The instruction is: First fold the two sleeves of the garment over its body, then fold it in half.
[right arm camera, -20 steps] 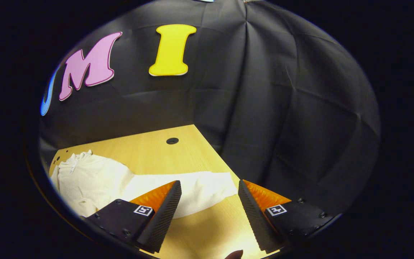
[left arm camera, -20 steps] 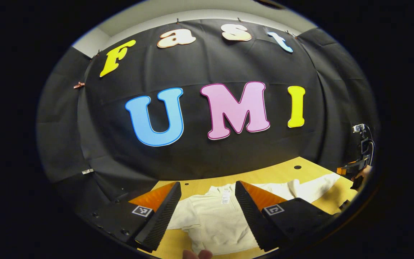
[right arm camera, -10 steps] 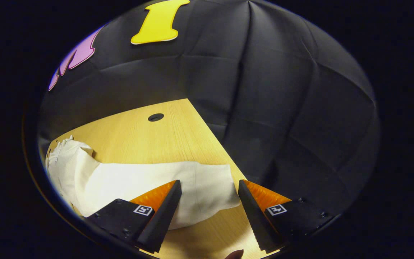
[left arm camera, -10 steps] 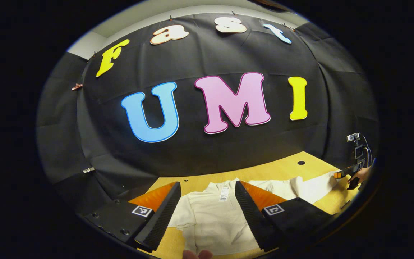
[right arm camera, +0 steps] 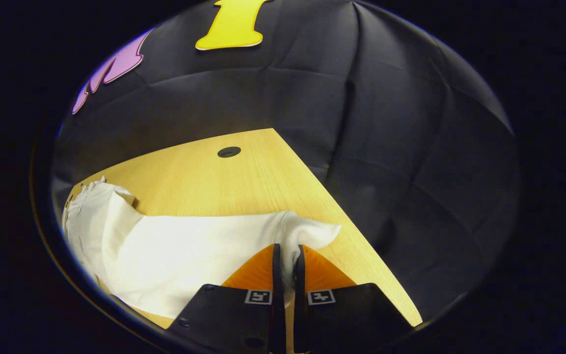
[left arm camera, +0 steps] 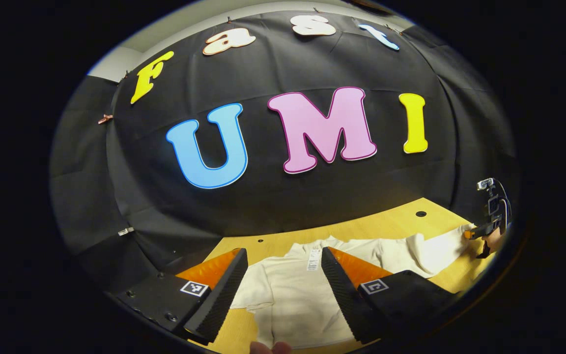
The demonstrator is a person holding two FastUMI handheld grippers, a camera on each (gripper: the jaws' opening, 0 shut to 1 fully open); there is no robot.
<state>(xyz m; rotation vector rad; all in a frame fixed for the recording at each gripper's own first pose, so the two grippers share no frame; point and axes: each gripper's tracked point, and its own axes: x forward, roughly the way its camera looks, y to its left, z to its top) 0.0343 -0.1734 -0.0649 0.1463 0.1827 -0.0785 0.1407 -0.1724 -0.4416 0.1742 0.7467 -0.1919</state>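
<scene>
A cream long-sleeved garment [left arm camera: 293, 300] lies flat on the wooden table [left arm camera: 386, 228], collar and neck tag [left arm camera: 312, 259] toward the wall. My left gripper [left arm camera: 283, 251] hovers open over the garment's body, with cloth showing between its fingers. The garment's right sleeve [right arm camera: 189, 246] stretches across the table toward the right edge. My right gripper [right arm camera: 287, 253] is shut on that sleeve's cuff end, and a fold of cloth sticks up between the fingers. In the left gripper view the right gripper [left arm camera: 469, 234] sits at the sleeve's far end, held by a hand.
The table's right edge [right arm camera: 352, 231] runs close beside the pinched cuff, with the black booth wall beyond it. A round hole [right arm camera: 229, 152] sits in the tabletop near the far corner. A person's fingertip [left arm camera: 268, 348] shows at the bottom of the left gripper view.
My right gripper has gone from open above the sleeve end to shut on the cuff. The left gripper has stayed open over the body, drifting only slightly.
</scene>
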